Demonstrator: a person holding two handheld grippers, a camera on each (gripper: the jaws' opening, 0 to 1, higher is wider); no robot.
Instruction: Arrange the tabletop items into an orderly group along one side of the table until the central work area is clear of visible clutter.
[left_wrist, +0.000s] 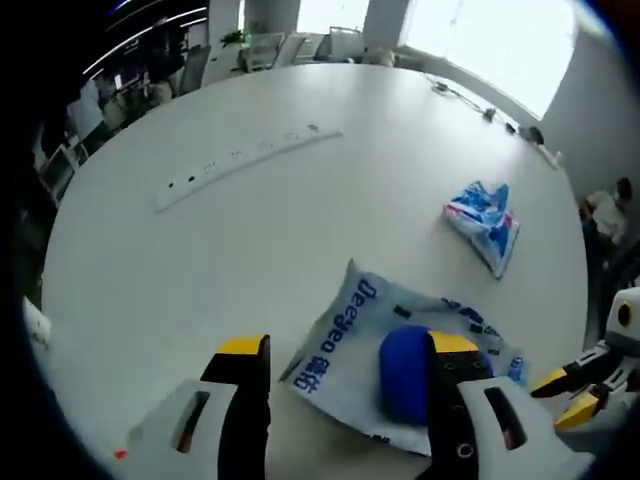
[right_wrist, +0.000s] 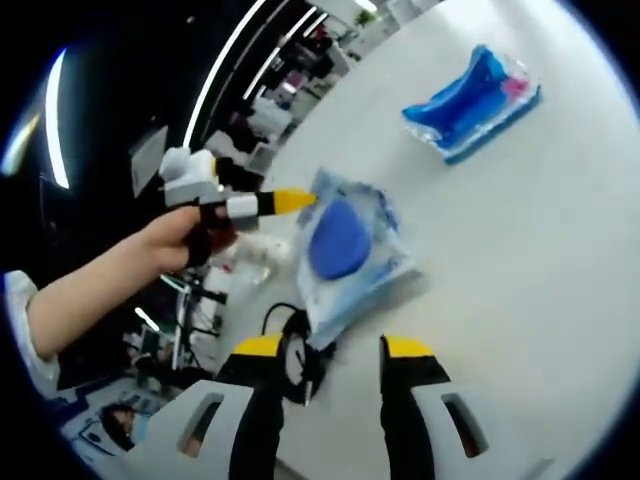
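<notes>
Right now, all hinges on the flat printed plastic pouch (left_wrist: 400, 365) with the blue round lump (left_wrist: 405, 372) inside, lying on the white table (left_wrist: 200, 260) at its near edge. Seen in the left gripper view: sits just ahead of the left gripper (left_wrist: 345, 390), offset toward the right-hand jaw, whose yellow tip overlaps the blue lump (touching or merely in front, cannot tell). Jaws stand spread wide, nothing between them. Long side of the pouch runs slantwise across that view, from lower left up toward the right, with its lettered edge facing the gap between the jaws.

From the right gripper view, the same pouch (right_wrist: 350, 250) lies ahead and slightly left of the right gripper (right_wrist: 325, 360), also spread apart and empty, with a clear strip of table between tips and pouch. Left gripper (right_wrist: 280, 203) enters that view from the left, carried by a bare hand (right_wrist: 180, 240), yellow tip right at the pouch's far corner.

Judged nearer: the left gripper, so likely the one to take the pouch.

Further off, well apart from both: a smaller blue and white packet (left_wrist: 485, 220) toward the far right side, probably the spot for grouping. Long white power strip (left_wrist: 245, 165) lies across the far middle of the table.
</notes>
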